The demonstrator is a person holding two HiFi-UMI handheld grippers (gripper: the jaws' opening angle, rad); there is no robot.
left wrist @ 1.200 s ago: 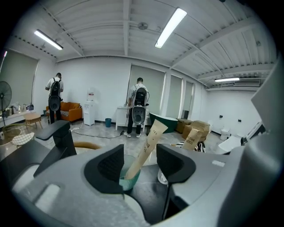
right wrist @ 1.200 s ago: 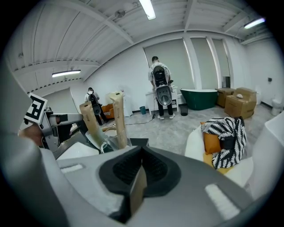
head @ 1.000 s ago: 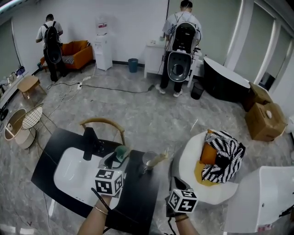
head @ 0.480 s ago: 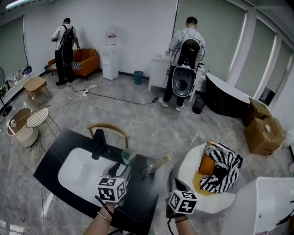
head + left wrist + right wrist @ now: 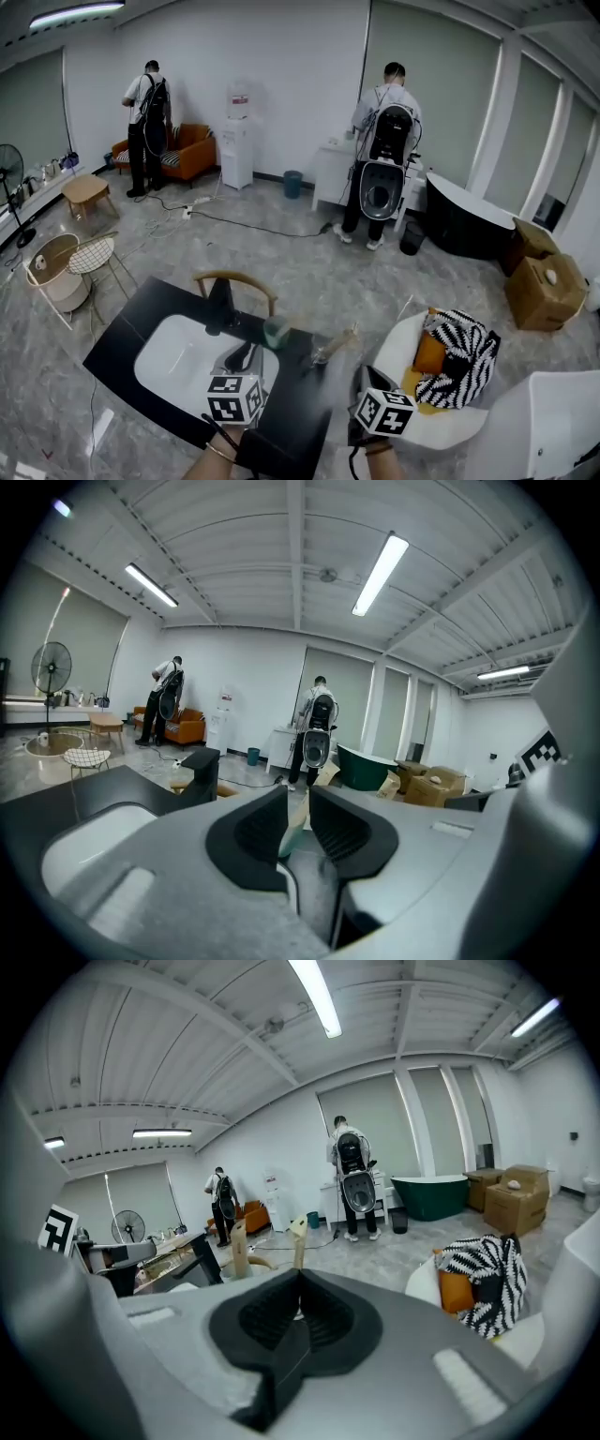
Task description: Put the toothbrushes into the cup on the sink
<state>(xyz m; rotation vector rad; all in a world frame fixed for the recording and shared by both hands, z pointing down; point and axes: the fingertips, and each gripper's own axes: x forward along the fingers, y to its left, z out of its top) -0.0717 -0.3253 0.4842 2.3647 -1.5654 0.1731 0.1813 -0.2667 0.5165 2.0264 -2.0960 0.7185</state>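
A pale green cup (image 5: 274, 330) stands on the black counter (image 5: 300, 412) beside the white sink (image 5: 178, 361). A clear glass cup (image 5: 322, 354) to its right holds beige toothbrushes (image 5: 297, 1235). My left gripper (image 5: 247, 354) is at the green cup's near side. Its jaws are closing, and the green cup (image 5: 292, 832) fills the narrow gap between the pads. My right gripper (image 5: 364, 382) hovers at the counter's right end, short of the glass cup. It is shut with nothing between its jaws (image 5: 298, 1309).
A black faucet (image 5: 221, 305) rises behind the sink. A wooden chair (image 5: 234, 278) stands past the counter. A white round chair with a striped cushion (image 5: 459, 361) is to the right. Two people stand at the far wall near a dark bathtub (image 5: 469, 216) and boxes (image 5: 539, 286).
The head view has tilted up, so the counter sits lower in the picture. My left gripper's jaws have narrowed at the green cup. The right gripper keeps its place.
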